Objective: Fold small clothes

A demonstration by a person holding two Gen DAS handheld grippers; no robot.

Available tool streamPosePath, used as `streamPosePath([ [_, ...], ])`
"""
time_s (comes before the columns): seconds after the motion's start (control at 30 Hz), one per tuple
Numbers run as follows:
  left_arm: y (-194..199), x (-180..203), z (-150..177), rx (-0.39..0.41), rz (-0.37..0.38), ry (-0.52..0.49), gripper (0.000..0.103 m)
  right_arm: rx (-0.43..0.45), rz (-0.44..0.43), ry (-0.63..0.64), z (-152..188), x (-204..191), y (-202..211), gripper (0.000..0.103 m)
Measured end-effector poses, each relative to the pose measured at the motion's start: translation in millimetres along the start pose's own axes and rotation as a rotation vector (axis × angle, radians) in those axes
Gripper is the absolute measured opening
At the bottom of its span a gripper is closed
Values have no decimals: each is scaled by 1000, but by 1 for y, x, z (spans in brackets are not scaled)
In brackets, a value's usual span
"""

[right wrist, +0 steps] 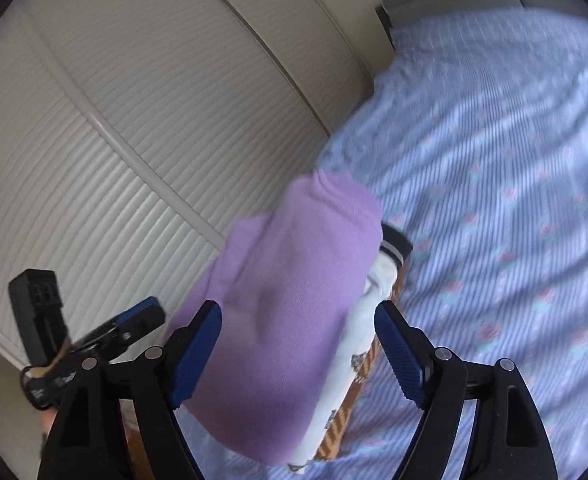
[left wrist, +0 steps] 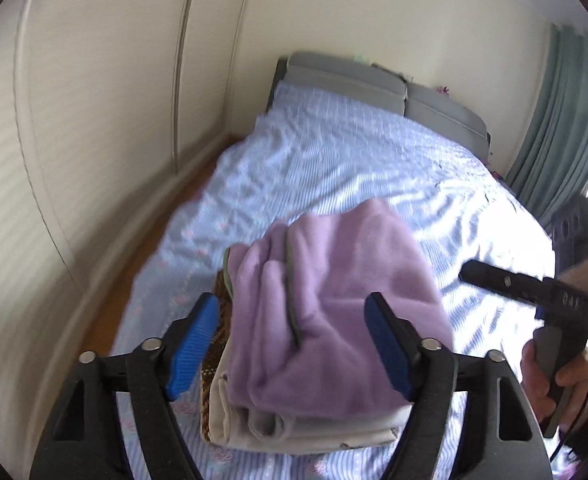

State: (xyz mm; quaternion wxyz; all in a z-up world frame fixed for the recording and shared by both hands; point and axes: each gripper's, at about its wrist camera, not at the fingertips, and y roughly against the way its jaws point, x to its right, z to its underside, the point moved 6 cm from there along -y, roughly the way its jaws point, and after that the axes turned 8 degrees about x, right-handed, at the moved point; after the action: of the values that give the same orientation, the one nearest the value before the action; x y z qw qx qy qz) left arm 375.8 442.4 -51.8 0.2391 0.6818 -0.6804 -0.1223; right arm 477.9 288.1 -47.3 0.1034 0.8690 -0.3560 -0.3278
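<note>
- Bed [left wrist: 334,152] under a blue striped floral sheet, running toward 12 o'clock; grey headboard cushions [left wrist: 374,84] at the far end.
- Cream wardrobe [left wrist: 94,100] at 9 o'clock of the bed, green curtain [left wrist: 566,120] at 2 o'clock.
- Stack of folded clothes on the sheet near the bed's 6 o'clock end: lilac fleece [left wrist: 334,292] on top, white garment [left wrist: 294,428] beneath, brown patterned piece [left wrist: 218,332] at the bottom.
- Left tool [left wrist: 290,348] wide open, blue pads [left wrist: 192,348] either side of the fleece, not pressing it; holding nothing.
- Right tool [right wrist: 298,356] likewise wide open around the stack's other end, gripping nothing.
- Hand [left wrist: 550,376] at 3 o'clock in the left view, on the right tool's handle.
</note>
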Motion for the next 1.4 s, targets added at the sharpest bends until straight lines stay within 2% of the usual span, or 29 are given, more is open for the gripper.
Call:
streamPosePath([
  [0.13, 16, 38, 11, 70, -16, -108, 82, 101, -25, 232, -10, -27, 13, 91],
  [0.23, 14, 49, 22, 105, -71, -159, 83, 73, -37, 391, -4, -44, 3, 91],
  [0.3, 7, 48, 29, 108, -87, -148, 83, 40, -45, 458, 1, -51, -6, 91],
  [0.4, -5, 42, 39, 82, -70, -98, 83, -2, -51, 543, 8, -58, -21, 90],
  [0.53, -17, 32, 52, 60, -61, -52, 89, -69, -46, 605, 23, -60, -38, 90],
  [0.7, -31, 18, 62, 44, -47, 23, 96, -90, -33, 570, 29, -56, -48, 91],
  [0.87, -30, 20, 62, 42, -62, 16, 96, -75, 10, 585, 37, -60, -49, 91],
  [1.07, 9, 35, 47, 87, -91, -5, 95, 9, 22, 579, 25, -66, -10, 91],
  [1.23, 63, 73, 33, 164, -117, -72, 95, 102, 43, 539, 21, -70, 63, 91],
  [1.4, 117, 128, 38, 206, -118, -108, 96, 171, 118, 517, 31, -63, 153, 91],
])
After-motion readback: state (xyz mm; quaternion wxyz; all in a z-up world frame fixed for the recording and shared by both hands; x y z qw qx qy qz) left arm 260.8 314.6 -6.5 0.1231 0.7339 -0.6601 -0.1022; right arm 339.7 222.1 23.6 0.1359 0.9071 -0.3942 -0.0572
